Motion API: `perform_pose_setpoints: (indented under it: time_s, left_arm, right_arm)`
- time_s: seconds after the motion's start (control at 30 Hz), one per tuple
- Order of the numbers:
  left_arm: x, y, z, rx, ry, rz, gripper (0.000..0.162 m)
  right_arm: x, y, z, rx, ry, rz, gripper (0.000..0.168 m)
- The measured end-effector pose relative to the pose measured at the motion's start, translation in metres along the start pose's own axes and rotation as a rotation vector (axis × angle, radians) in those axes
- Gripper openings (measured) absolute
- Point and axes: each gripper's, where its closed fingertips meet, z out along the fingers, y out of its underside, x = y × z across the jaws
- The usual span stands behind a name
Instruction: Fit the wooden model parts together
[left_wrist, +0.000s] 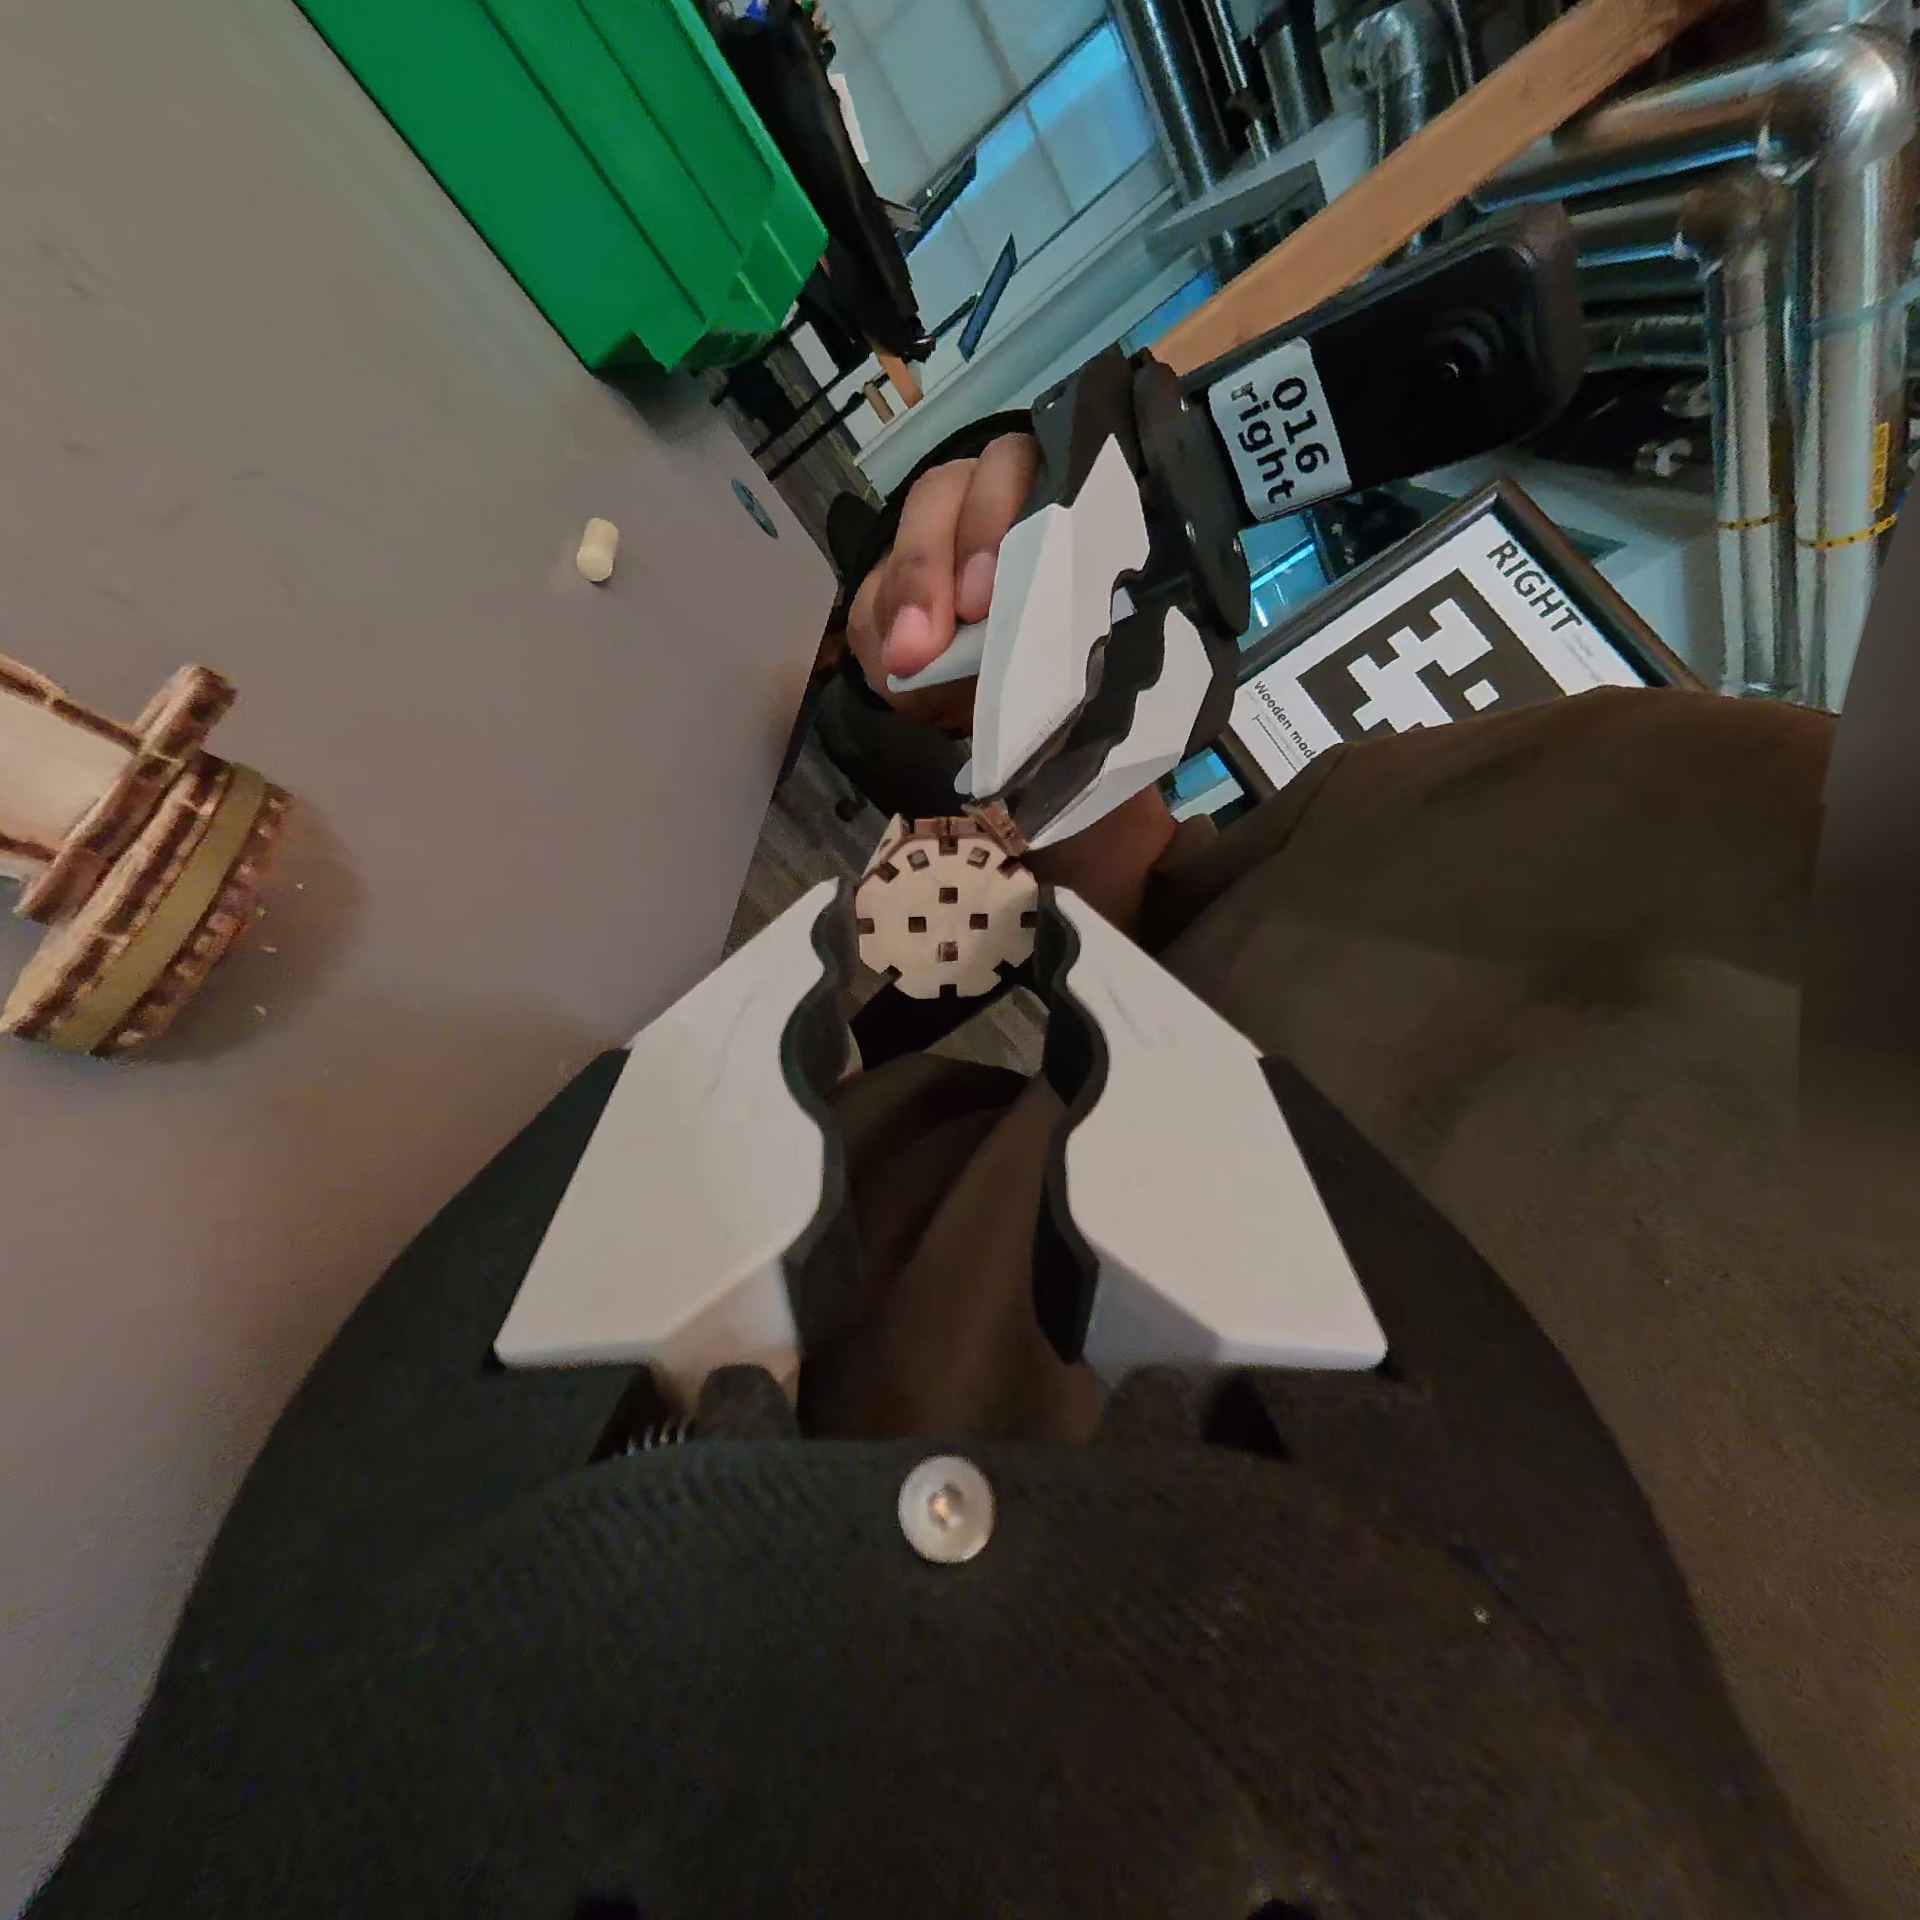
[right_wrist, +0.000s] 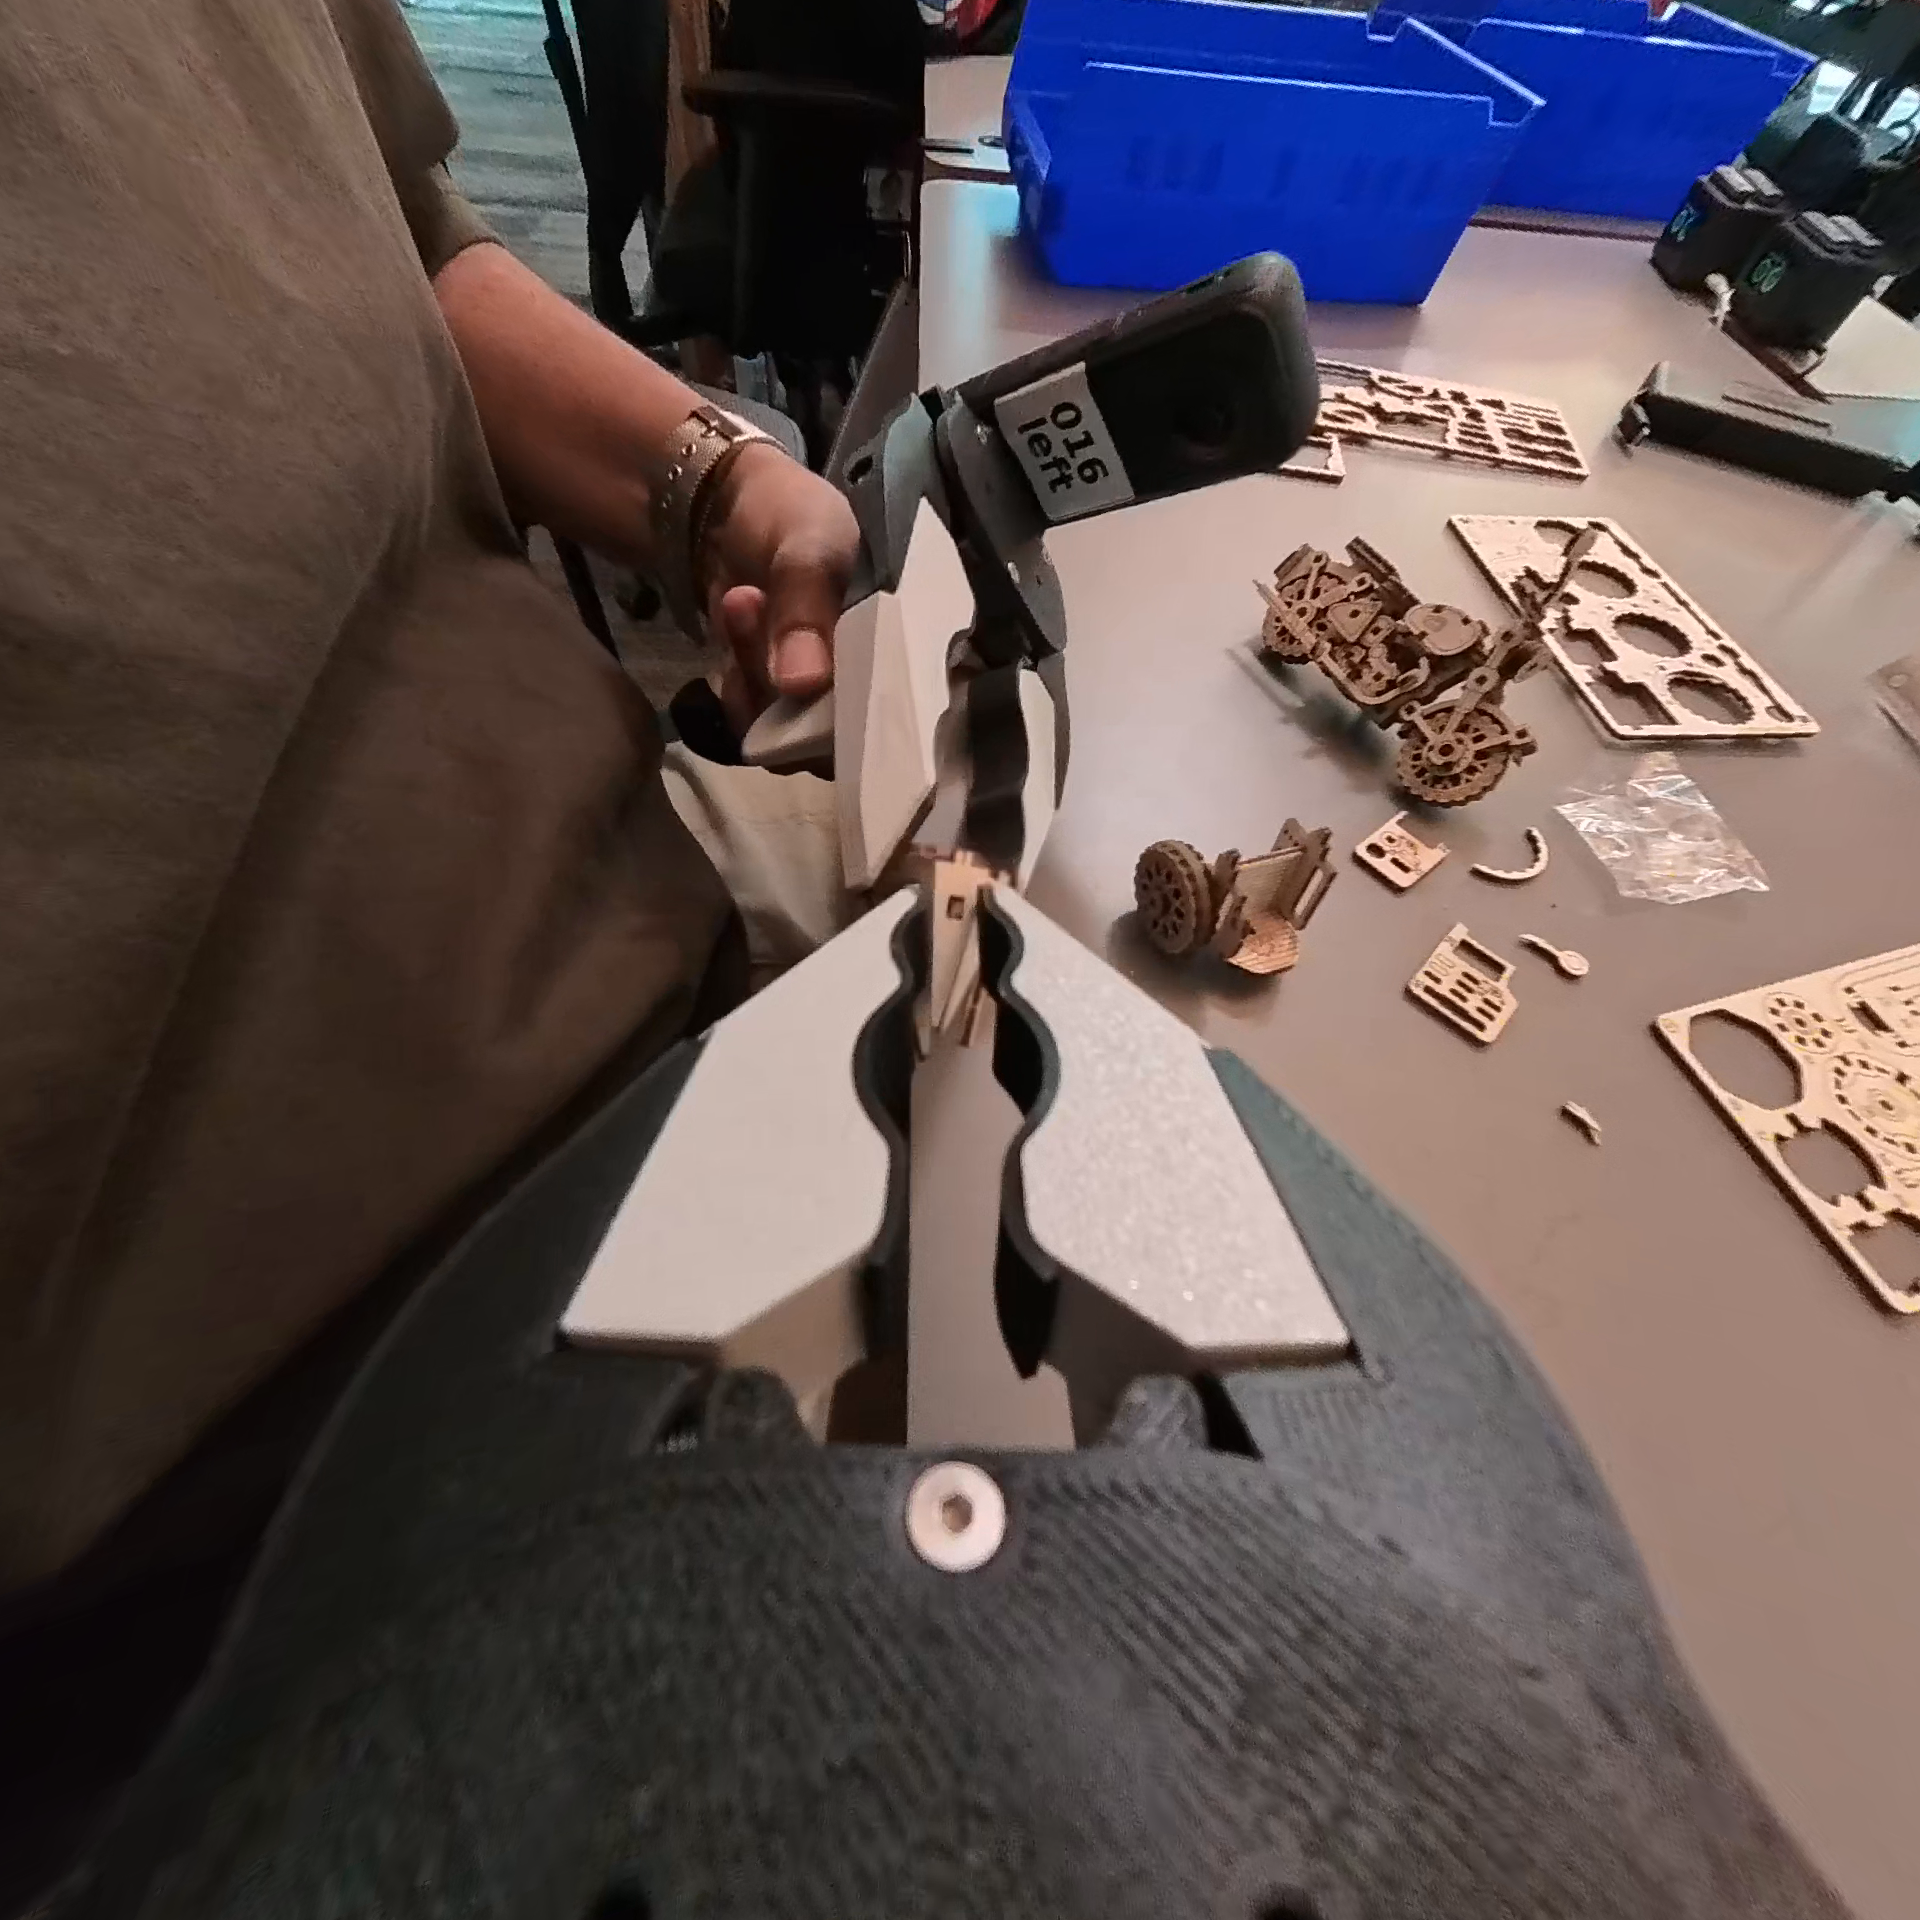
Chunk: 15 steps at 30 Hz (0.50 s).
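- While the left hand-held gripper (left_wrist: 945, 940) clamps the notched wooden disc (left_wrist: 943, 923) at its fingertips, we keep it steady off the counter (right_wrist: 1247, 644) edge.
- Just beyond, the right hand-held gripper (right_wrist: 958, 935) pinches a thin wooden piece (right_wrist: 954, 951); we should align its tab with a rim slot, then press straight, gently, lest the thin wood snap.
- From the left wrist view we read the disc's slots face-on; only the right wrist view shows the half-built motorcycle model (right_wrist: 1397, 665) and part sheets (right_wrist: 1631, 623) farther off.

Your left wrist camera looks rightward, close along its gripper (left_wrist: 948, 940); your right wrist camera faces left toward the desk (right_wrist: 1299, 1226). Both share the held wooden part (left_wrist: 943, 920), very near.
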Motion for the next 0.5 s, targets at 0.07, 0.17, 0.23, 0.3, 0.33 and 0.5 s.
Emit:
perform_pose_setpoints:
  time_s: [0.07,0.17,0.23,0.3,0.33,0.5]
  left_arm:
    - [-0.0008,0.0009,0.0008,-0.001,-0.003,-0.002,0.030]
    - [0.0002,0.0040,0.0019,-0.020,0.000,0.009,0.030]
    - [0.0003,0.0042,0.0019,-0.022,-0.001,0.011,0.030]
    - [-0.0002,0.0050,0.0017,-0.026,-0.001,0.012,0.030]
    - [-0.0003,0.0059,0.0019,-0.032,-0.002,0.015,0.030]
    - [-0.0009,0.0062,0.0026,-0.034,-0.003,0.008,0.030]
  right_arm:
    - [-0.0033,0.0008,0.0007,-0.004,-0.016,-0.009,0.006]
    - [-0.0061,0.0019,0.0005,-0.003,-0.037,-0.011,0.006]
    - [-0.0062,0.0027,0.0007,-0.002,-0.043,0.000,0.006]
    - [-0.0067,0.0034,0.0012,-0.002,-0.047,-0.002,0.007]
    - [-0.0075,0.0041,0.0012,-0.003,-0.053,-0.003,0.006]
    - [-0.0068,0.0046,0.0008,0.005,-0.052,0.004,0.007]
